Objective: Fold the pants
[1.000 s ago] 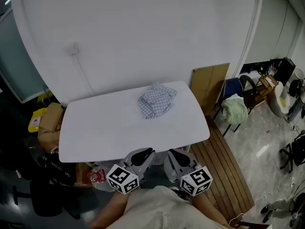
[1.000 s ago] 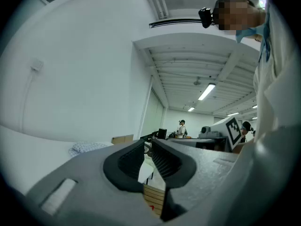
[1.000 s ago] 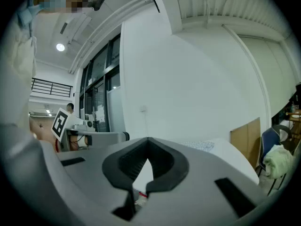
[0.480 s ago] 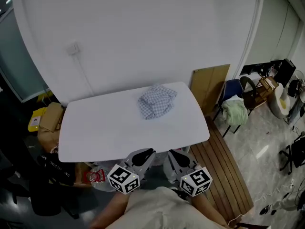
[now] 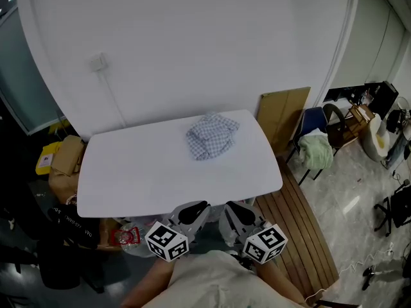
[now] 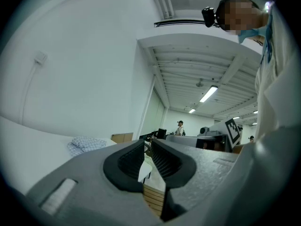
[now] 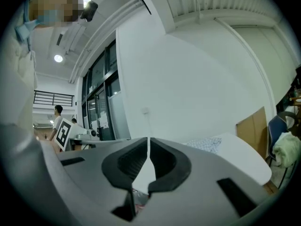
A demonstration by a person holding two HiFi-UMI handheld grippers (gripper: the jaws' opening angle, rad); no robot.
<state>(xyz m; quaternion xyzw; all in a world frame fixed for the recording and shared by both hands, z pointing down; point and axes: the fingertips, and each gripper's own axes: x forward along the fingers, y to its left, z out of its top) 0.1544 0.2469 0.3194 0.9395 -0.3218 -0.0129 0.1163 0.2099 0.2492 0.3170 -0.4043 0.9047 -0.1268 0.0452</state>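
Note:
The pants (image 5: 210,135) are a crumpled blue-and-white checked heap on the far right part of the white table (image 5: 141,172). They also show in the left gripper view, pants (image 6: 87,145), and the right gripper view, pants (image 7: 204,145). Both grippers hover side by side at the table's near edge, close to my body and well short of the pants. My left gripper (image 5: 192,206) (image 6: 148,142) has a narrow gap between its jaws with nothing in it. My right gripper (image 5: 235,208) (image 7: 148,139) has its tips touching and holds nothing.
A brown board (image 5: 282,111) leans on the wall behind the table's right end. A blue chair with a green cloth (image 5: 316,147) stands to the right over wooden slats (image 5: 302,223). Boxes and bags (image 5: 64,165) crowd the left side, and a red packet (image 5: 126,237) lies under the table.

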